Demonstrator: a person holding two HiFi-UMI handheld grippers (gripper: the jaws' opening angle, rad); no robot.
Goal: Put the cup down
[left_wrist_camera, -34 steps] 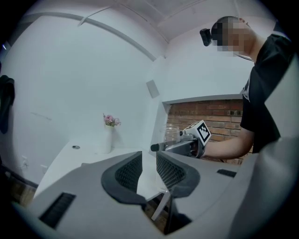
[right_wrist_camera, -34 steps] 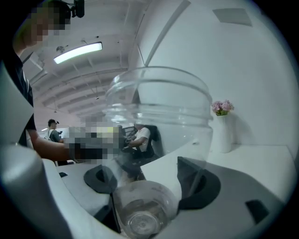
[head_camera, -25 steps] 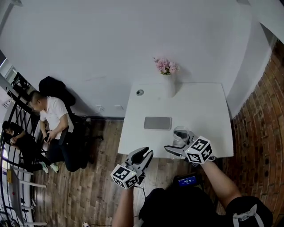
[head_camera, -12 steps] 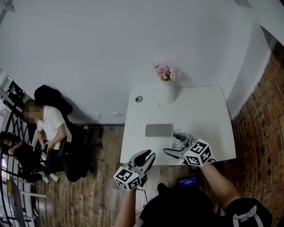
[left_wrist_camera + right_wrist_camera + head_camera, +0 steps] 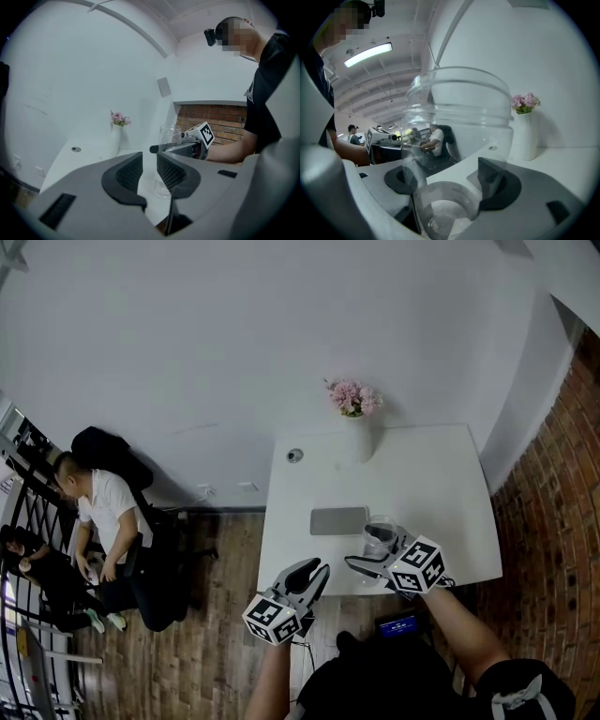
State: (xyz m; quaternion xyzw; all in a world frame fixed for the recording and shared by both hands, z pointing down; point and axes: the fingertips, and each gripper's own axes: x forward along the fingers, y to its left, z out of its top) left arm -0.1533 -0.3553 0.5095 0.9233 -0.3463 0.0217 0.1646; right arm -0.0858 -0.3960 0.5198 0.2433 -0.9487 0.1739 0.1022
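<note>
The right tool (image 5: 373,547) pinches the clear cup (image 5: 380,538) by its lower body, one jaw on either side; the right gripper view shows the dark pads (image 5: 496,183) pressed against the cup's wall, the cup upright and empty. The cup sits over the near edge of the white table (image 5: 427,474), just beside a flat grey slab (image 5: 338,520) that lies on the tabletop; whether its base touches the surface I cannot tell.

The left tool (image 5: 307,570) hangs off the table's near edge, over the wooden floor (image 5: 206,634); its jaws stand a narrow gap apart with nothing between them, and the cup shows beyond them in the left gripper view.

At the far side of the table stands a white vase (image 5: 357,435) with pink flowers (image 5: 352,397); a small round thing (image 5: 295,456) lies near the far left corner; a brick wall (image 5: 553,493) runs along the right; a seated person (image 5: 108,512) is well apart to the left.
</note>
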